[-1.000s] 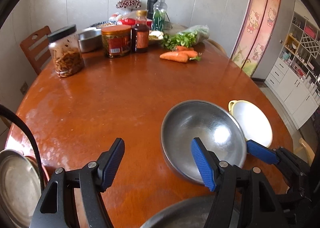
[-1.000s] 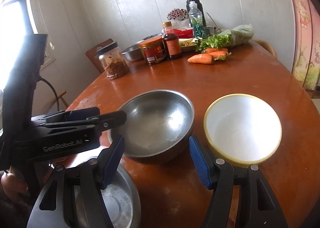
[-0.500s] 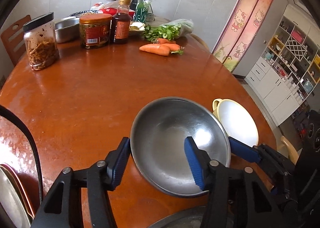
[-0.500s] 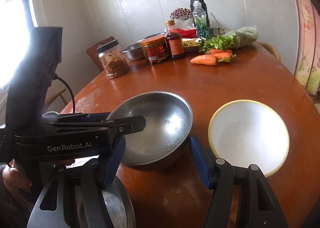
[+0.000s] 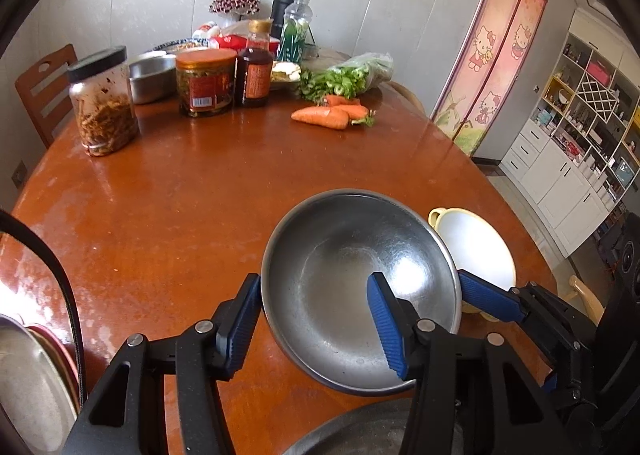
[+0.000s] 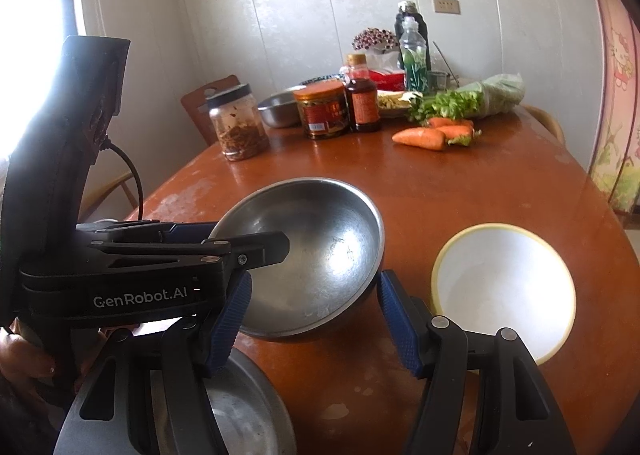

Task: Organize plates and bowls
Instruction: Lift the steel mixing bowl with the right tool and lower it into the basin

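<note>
Left gripper (image 5: 316,325): clamped on the near rim of the steel bowl (image 5: 352,279), one finger inside, one outside, jaws just closed.
Right gripper (image 6: 314,321): jaws apart, holding nothing, just beside the steel bowl's rim.
Steel bowl: tilted on the counter (image 5: 192,195).
White bowl (image 6: 502,289): right of the steel bowl, nearly touching.
Carrots (image 5: 330,115): well beyond the steel bowl.

Steel bowl (image 5: 352,279) brushed metal, shiny; table (image 5: 180,195) glossy wood; white bowl (image 6: 504,287) smooth
</note>
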A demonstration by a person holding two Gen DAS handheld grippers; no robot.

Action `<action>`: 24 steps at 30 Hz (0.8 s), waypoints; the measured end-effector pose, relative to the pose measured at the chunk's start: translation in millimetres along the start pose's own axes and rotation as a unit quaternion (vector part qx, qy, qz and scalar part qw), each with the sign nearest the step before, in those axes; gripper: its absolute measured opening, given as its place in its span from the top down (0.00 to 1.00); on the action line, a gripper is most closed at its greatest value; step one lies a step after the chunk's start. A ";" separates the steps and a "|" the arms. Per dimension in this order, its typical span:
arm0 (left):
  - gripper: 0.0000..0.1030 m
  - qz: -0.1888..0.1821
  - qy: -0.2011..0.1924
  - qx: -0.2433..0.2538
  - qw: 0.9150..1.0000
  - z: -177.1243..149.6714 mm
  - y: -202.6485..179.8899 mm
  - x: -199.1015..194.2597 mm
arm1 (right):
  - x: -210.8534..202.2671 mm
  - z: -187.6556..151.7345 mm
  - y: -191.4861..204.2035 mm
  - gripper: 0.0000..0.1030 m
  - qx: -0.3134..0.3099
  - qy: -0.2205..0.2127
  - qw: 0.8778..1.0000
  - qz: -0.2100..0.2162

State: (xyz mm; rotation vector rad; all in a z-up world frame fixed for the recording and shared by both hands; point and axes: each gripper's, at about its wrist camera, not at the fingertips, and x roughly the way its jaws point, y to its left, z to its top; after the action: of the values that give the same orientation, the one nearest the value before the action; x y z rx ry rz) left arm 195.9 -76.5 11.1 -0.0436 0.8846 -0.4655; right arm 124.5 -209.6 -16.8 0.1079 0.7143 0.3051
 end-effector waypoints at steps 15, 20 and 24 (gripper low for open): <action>0.48 0.015 -0.045 0.008 0.999 -14.1 -13.5 -63.4 | -49.2 0.8 32.4 0.34 -0.032 -0.043 0.998 0.013; 0.48 0.023 -0.054 0.010 0.998 -26.6 -21.4 -83.1 | -69.0 -7.6 42.0 0.34 -0.042 -0.056 0.997 0.019; 0.48 0.025 -0.057 0.007 0.998 -38.3 -26.3 -94.1 | -83.5 -16.6 48.6 0.34 -0.051 -0.060 0.997 0.022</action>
State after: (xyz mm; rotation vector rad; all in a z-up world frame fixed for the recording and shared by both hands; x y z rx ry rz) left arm 106.4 -55.8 61.7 -0.0340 0.7685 -0.4176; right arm 42.5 -189.5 32.9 0.0442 0.5776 0.3730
